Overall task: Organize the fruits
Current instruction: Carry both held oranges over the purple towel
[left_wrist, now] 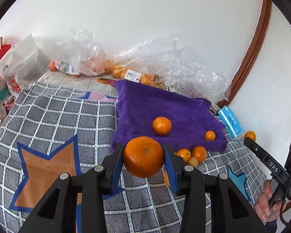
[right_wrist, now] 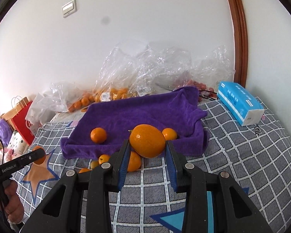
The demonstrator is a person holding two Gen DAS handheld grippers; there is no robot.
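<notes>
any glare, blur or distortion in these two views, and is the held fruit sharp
Left wrist view: strong fisheye bend curves the wooden door frame; the plastic bags glint against a washed-out wall; the orange in the left gripper is sharp. Right wrist view: same bending, a dark smudge on the wall or lens; the orange in the right gripper is crisp.

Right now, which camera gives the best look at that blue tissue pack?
The right wrist view: the tissue pack lies whole and unobstructed on the checked blanket. In the left wrist view it sits small and distorted at the frame's edge.
</notes>
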